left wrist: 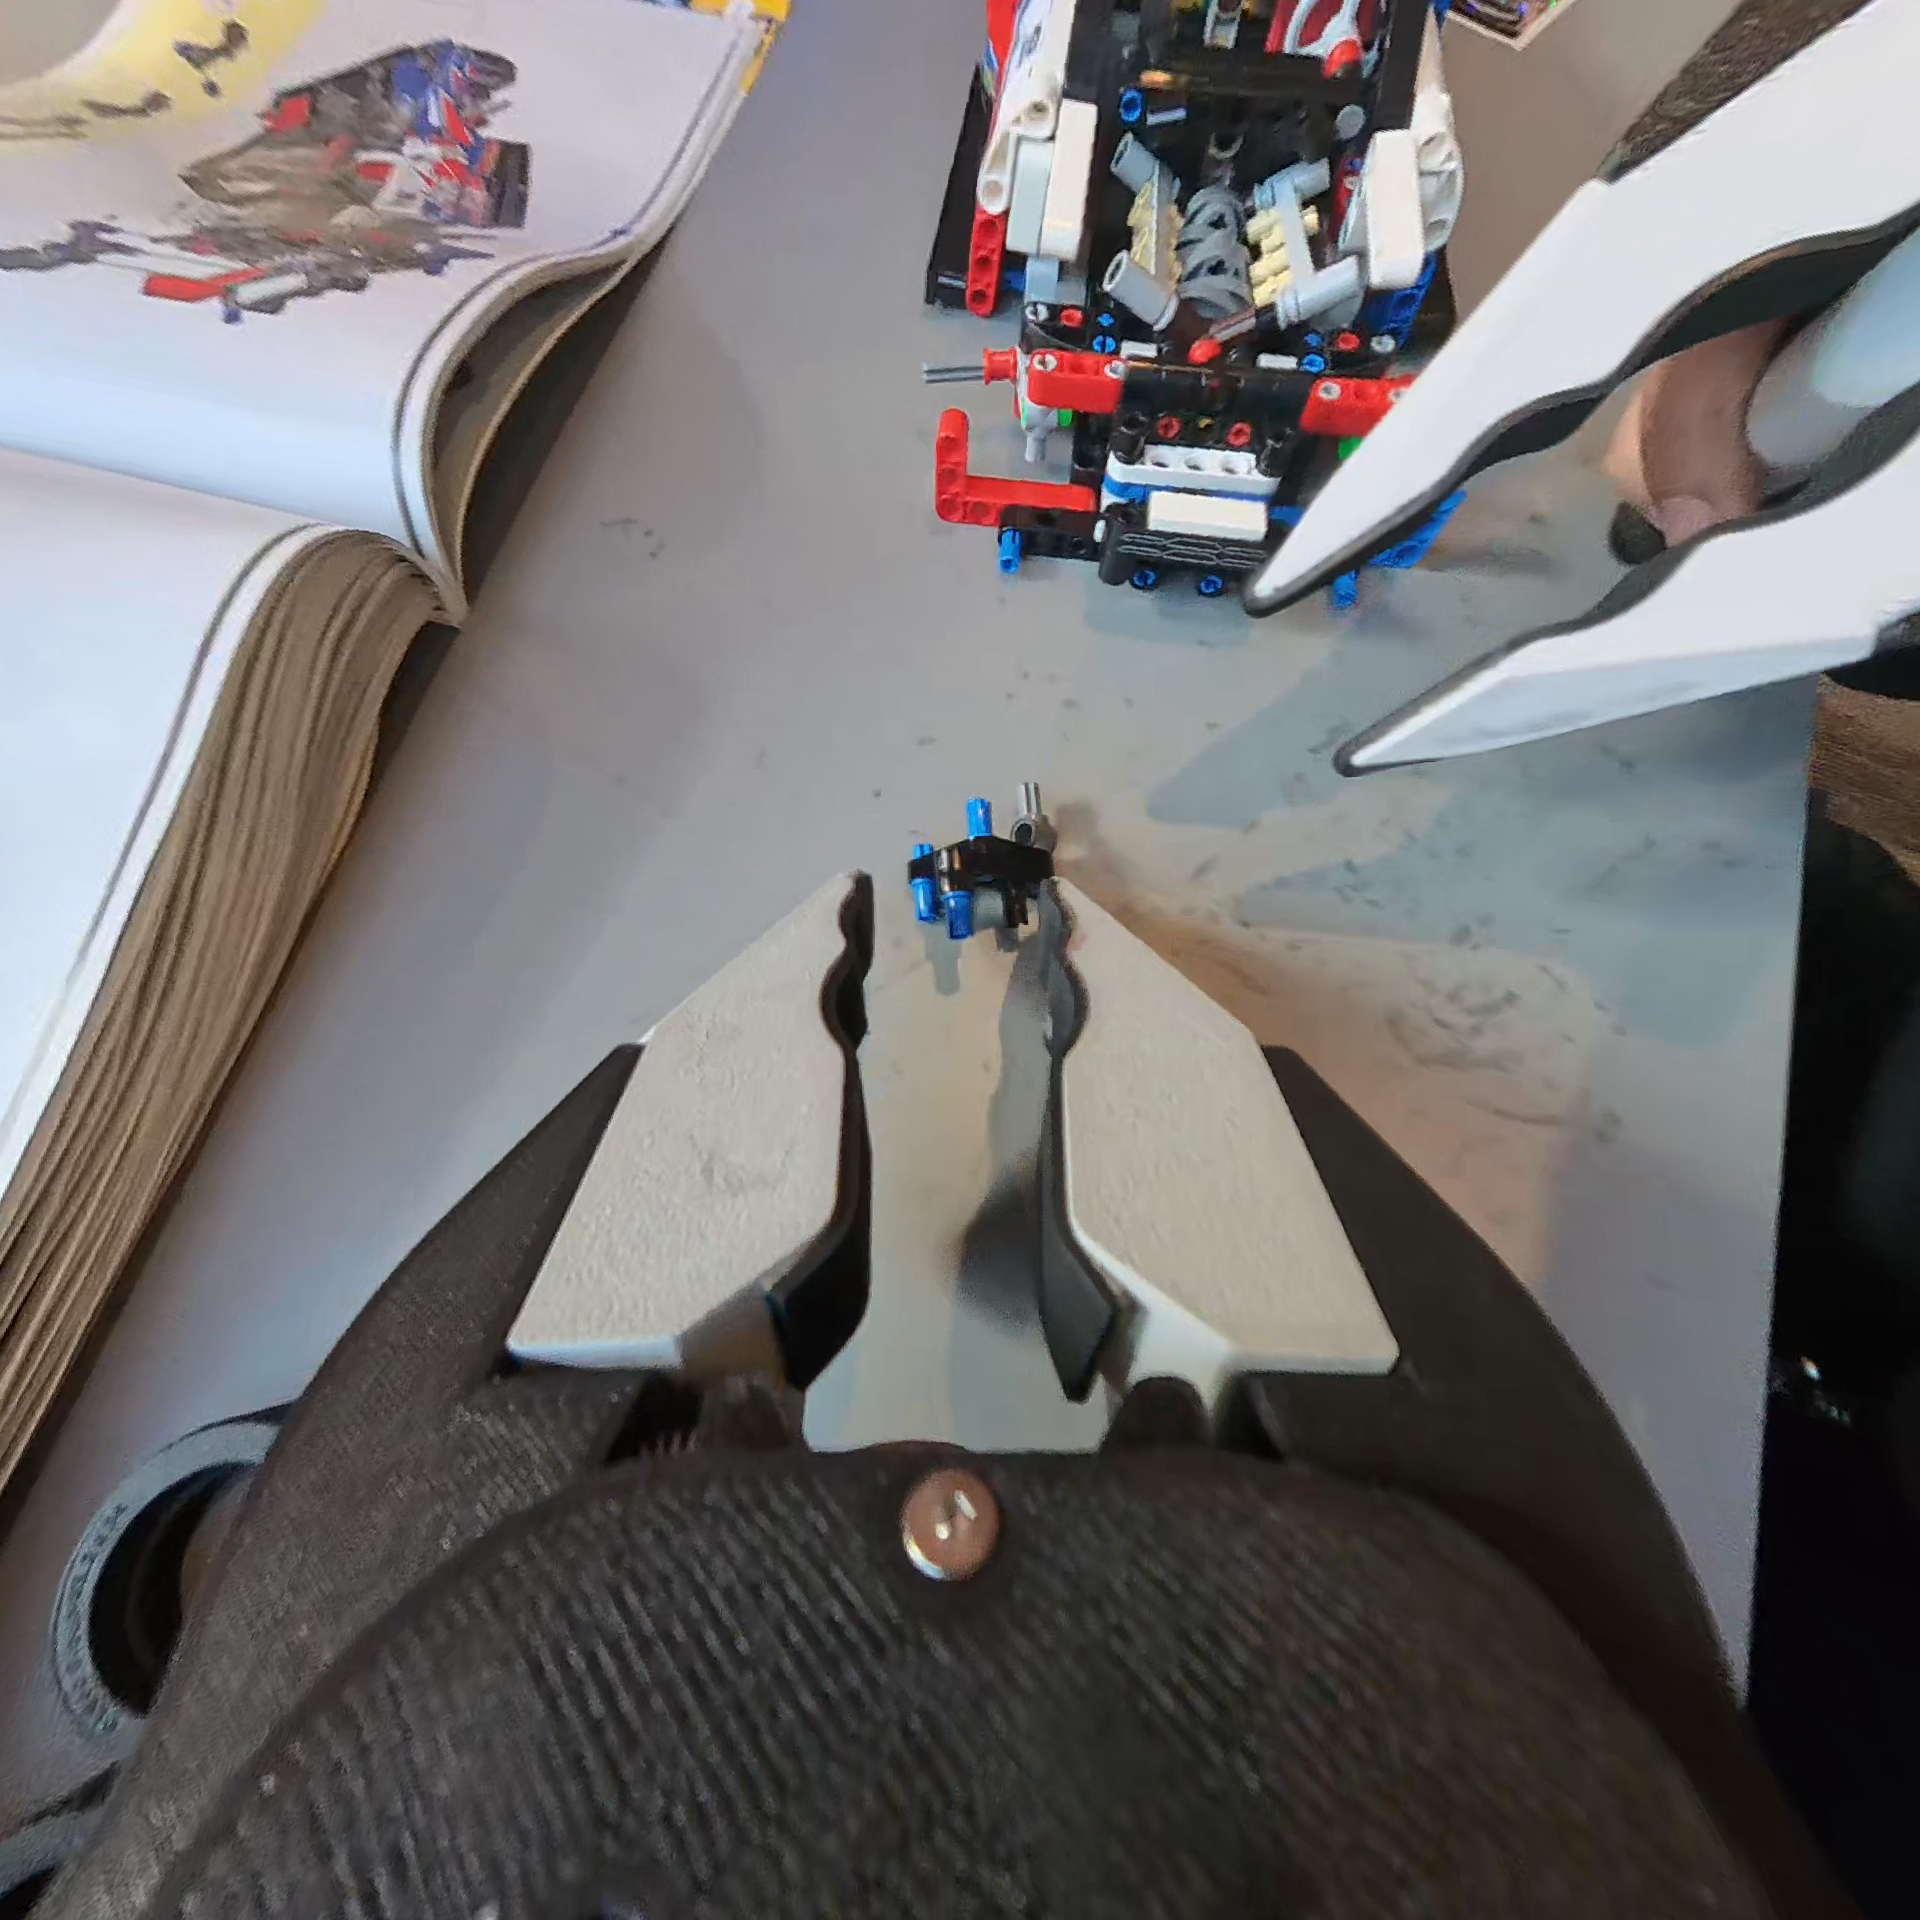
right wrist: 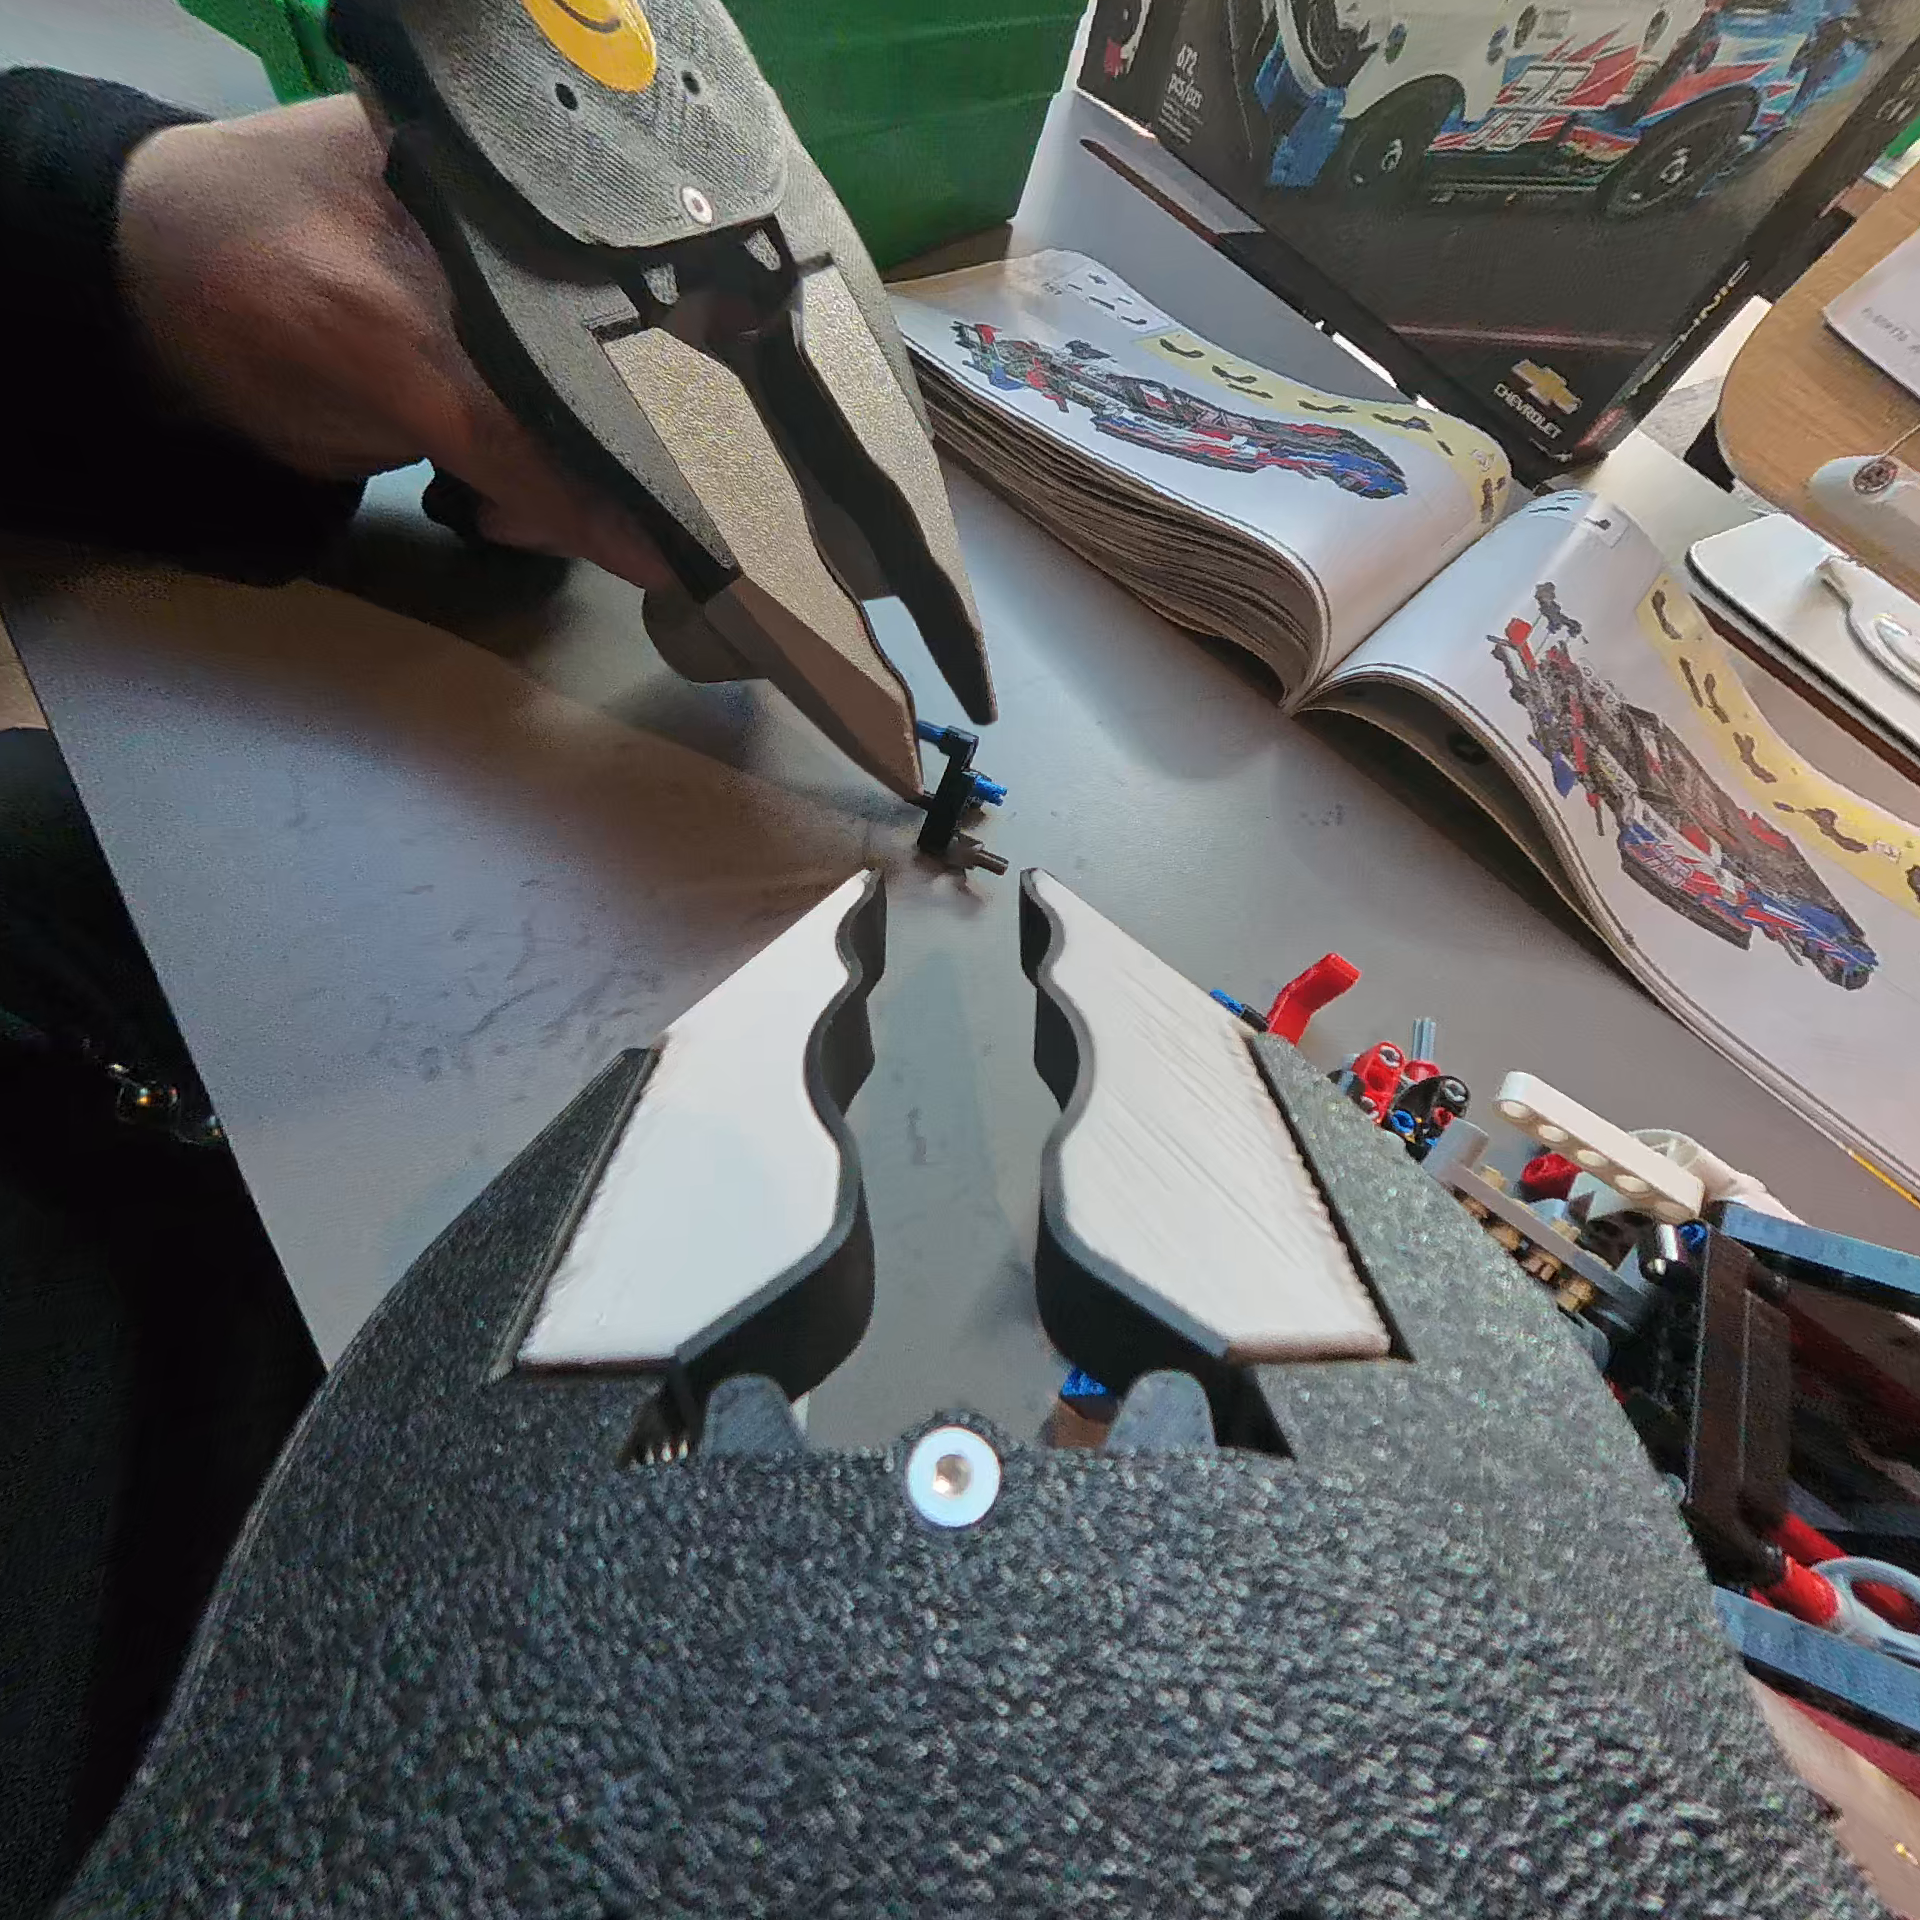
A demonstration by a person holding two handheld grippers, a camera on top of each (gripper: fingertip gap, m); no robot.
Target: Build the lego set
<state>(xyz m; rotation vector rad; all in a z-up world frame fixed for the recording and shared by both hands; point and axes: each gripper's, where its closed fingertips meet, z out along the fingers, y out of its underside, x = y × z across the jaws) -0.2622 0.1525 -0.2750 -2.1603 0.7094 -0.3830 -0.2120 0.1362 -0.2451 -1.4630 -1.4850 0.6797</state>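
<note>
A small black lego piece (left wrist: pixel 977 864) with blue pins and a grey pin stands on the grey table (left wrist: pixel 675 623). My left gripper (left wrist: pixel 956 885) is open, with its tips down at the table. The piece sits just past the tips and touches the right fingertip (left wrist: pixel 1051 904). In the right wrist view the piece (right wrist: pixel 948 795) stands upright between the left gripper (right wrist: pixel 948 748) and my right gripper (right wrist: pixel 951 883). The right gripper is open and empty, a short way from the piece; it also shows in the left wrist view (left wrist: pixel 1304 681). The part-built car model (left wrist: pixel 1195 312) stands behind.
An open instruction book (left wrist: pixel 312 312) lies on the left of the table and also shows in the right wrist view (right wrist: pixel 1351 520). The set's box (right wrist: pixel 1507 156) and a green bin (right wrist: pixel 914 104) stand behind it. The car model (right wrist: pixel 1558 1195) is close beside my right gripper. The table edge (left wrist: pixel 1787 1143) runs along the right. The grippers' ends are close to 7 centimetres from one another.
</note>
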